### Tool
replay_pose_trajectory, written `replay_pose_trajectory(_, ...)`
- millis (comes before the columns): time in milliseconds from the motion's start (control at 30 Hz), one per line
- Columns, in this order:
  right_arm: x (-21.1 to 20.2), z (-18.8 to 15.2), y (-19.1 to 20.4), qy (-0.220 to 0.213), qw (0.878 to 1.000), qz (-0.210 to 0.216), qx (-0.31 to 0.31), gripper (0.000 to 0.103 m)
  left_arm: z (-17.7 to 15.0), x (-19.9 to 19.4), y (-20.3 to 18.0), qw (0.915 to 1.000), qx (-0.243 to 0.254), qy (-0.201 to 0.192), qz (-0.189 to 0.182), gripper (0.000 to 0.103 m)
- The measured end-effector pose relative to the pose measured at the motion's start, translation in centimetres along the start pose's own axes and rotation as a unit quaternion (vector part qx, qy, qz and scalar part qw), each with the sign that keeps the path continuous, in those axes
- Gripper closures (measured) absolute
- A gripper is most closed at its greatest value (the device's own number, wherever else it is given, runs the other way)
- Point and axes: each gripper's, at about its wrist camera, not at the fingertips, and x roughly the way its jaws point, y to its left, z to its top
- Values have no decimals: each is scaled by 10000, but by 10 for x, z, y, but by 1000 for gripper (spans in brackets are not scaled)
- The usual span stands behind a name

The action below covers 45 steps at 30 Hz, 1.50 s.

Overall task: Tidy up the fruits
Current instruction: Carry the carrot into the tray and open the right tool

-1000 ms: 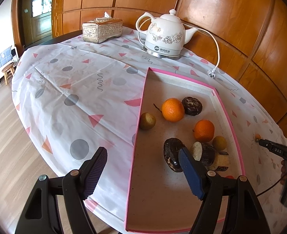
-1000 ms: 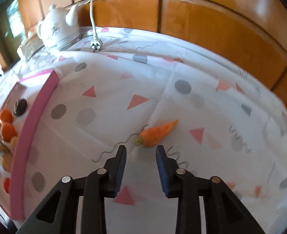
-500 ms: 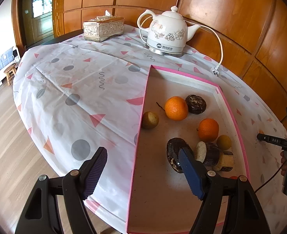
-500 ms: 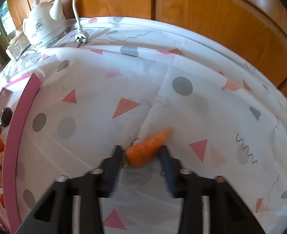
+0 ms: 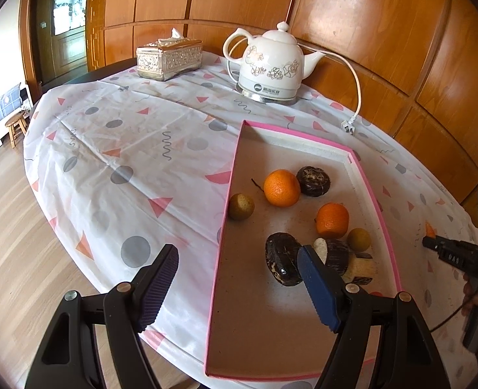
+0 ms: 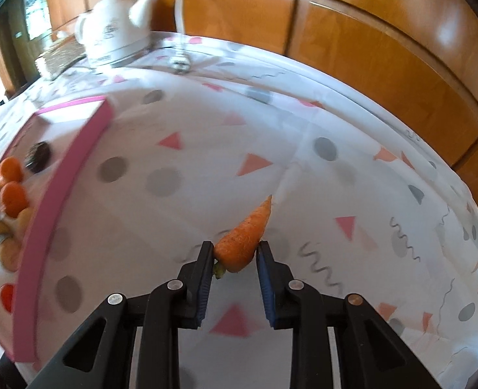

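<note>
In the right wrist view my right gripper [image 6: 235,253] is shut on a small orange carrot [image 6: 244,241], held by its thick end with the tip pointing away, above the patterned tablecloth. The pink-rimmed tray [image 6: 67,175] lies to its left with fruit in it. In the left wrist view my left gripper [image 5: 239,272] is open and empty over the near left edge of the tray [image 5: 226,220]. The tray holds two oranges [image 5: 281,188], dark round fruits [image 5: 313,181] and small yellowish fruits [image 5: 241,206]. The right gripper shows at the far right edge [image 5: 428,238].
A white electric kettle [image 5: 271,64] with its cord and plug [image 5: 347,126] stands behind the tray. A silver tissue box [image 5: 169,58] sits at the back left. Wood panel wall runs behind the table. The table edge and floor lie to the left.
My right gripper moved forward, closed on the carrot and lifted it off the cloth, swinging toward the tray. My left gripper stayed open and drew back slightly.
</note>
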Motion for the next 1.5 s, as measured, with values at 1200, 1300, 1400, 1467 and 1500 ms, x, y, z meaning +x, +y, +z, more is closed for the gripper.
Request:
replay_pose_trajectory(1200,-49,20,173,-625,9788,1406,-1351,76,3,-22,25,9986,-435,-294,109,13)
replay_pose_trajectory(1300,-43,18,180,-569,9782,1407,-1419,76,3,-22,26,9985,-440,-291,124,13)
replay_pose_trajectory(1400,-39,16,185,-527,9777,1378,-1493,76,3,-21,26,9986,-428,-288,151,12)
replay_pose_trajectory(1467,-38,16,186,-525,9782,1383,-1457,74,2,-22,25,9985,-419,-305,184,10)
replay_pose_trajectory(1500,-39,16,186,-529,9784,1391,-1433,72,2,-23,25,9984,-417,-318,190,10)
